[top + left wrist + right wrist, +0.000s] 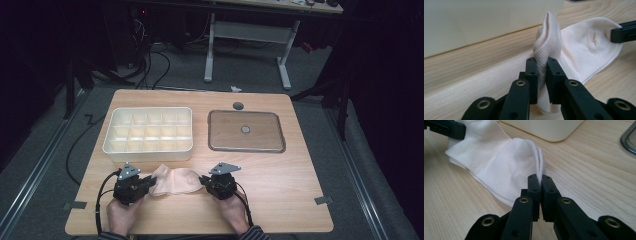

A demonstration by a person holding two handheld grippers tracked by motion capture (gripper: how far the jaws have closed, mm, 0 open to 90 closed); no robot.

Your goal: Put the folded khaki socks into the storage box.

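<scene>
Seen from the high view, my left tongs (149, 183) and right tongs (204, 181) each gripped one end of a pale sock (176, 181), which lay stretched between them near the front edge of the wooden surface (280, 180). I held it at both ends, by my judgement, so the cloth would stay flat and taut enough to fold or lift as one piece. Just behind the sock sat the cream compartment box (148, 133), its cells empty as far as I could tell, close enough to be the likely place for the sock. To its right, well apart from my hands, lay a grey tray (246, 131) with a small round thing at its middle.

From the left gripper view, my left tongs (542, 65) were clenched on a bunched, ribbed fold of the sock (584, 47), the cuff end by its knit, which stood up between the pads while the rest lay on the surface. The box wall (486, 22) rose just beyond, and the other tongs (622, 32) pinched the far end.

From the right gripper view, my right tongs (541, 183) were shut tight on a thin doubled edge of the sock (506, 165), pinching little cloth, probably so the fabric could hang free of the jaws. The box corner (546, 130) stood near behind, the tray rim (629, 140) off to the right, and the left tongs (446, 128) held the far end.
</scene>
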